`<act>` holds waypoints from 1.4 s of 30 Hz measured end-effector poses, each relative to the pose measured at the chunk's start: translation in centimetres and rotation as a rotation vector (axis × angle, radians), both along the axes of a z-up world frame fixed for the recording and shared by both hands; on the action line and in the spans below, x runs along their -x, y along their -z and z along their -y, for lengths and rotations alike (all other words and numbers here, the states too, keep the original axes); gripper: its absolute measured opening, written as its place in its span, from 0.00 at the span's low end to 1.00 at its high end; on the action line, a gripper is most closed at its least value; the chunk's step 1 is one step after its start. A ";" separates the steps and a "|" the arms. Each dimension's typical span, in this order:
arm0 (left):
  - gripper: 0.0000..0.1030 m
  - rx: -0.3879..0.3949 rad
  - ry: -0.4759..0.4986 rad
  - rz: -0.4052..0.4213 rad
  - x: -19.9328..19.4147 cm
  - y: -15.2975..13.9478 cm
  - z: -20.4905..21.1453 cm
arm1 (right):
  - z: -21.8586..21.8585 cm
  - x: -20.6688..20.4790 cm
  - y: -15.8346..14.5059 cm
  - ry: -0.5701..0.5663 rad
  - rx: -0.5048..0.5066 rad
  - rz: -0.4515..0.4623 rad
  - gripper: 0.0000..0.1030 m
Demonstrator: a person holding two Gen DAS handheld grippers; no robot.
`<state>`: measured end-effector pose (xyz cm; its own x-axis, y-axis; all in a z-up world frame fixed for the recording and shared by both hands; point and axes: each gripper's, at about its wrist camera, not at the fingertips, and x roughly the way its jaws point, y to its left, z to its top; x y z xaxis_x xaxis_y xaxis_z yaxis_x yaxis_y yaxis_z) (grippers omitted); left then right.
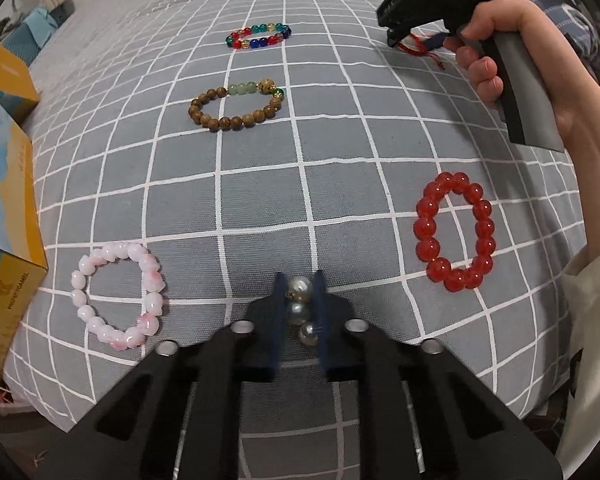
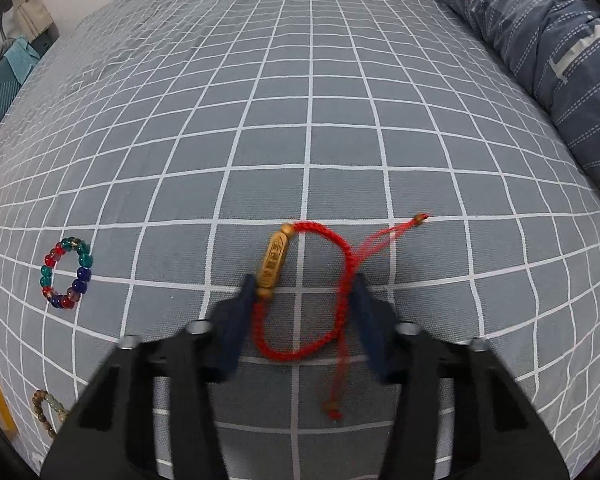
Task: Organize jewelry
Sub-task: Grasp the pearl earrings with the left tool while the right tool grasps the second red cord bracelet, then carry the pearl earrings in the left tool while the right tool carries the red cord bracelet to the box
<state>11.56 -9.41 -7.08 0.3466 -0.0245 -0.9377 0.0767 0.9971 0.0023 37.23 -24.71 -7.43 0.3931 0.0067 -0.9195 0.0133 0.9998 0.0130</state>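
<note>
On the grey checked bed sheet (image 1: 340, 152) my left gripper (image 1: 300, 276) points steeply down and is shut on a strand of grey pearl beads (image 1: 298, 312), which sits pinched between its blue pads. My right gripper (image 2: 303, 278) straddles a red cord bracelet (image 2: 346, 264) with a gold tube bead (image 2: 274, 264). Its pads press the loop from both sides. In the left wrist view the right gripper (image 1: 398, 38) is at the far right, held by a hand (image 1: 496, 40). Also on the sheet lie a red bead bracelet (image 1: 454, 232), a pink one (image 1: 120, 296), a wooden one (image 1: 236, 106) and a multicoloured one (image 1: 258, 36).
Yellow and blue boxes (image 1: 4, 208) stand along the bed's left edge. A blue patterned quilt (image 2: 540, 60) is bunched at the far right. The multicoloured bracelet (image 2: 66, 272) and the wooden bracelet (image 2: 48, 412) show at the left of the right wrist view.
</note>
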 end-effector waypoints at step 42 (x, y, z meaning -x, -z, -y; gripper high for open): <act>0.10 0.043 -0.034 0.155 0.2 -4.7 -1.9 | -0.5 5.1 -4.3 0.025 0.017 0.093 0.12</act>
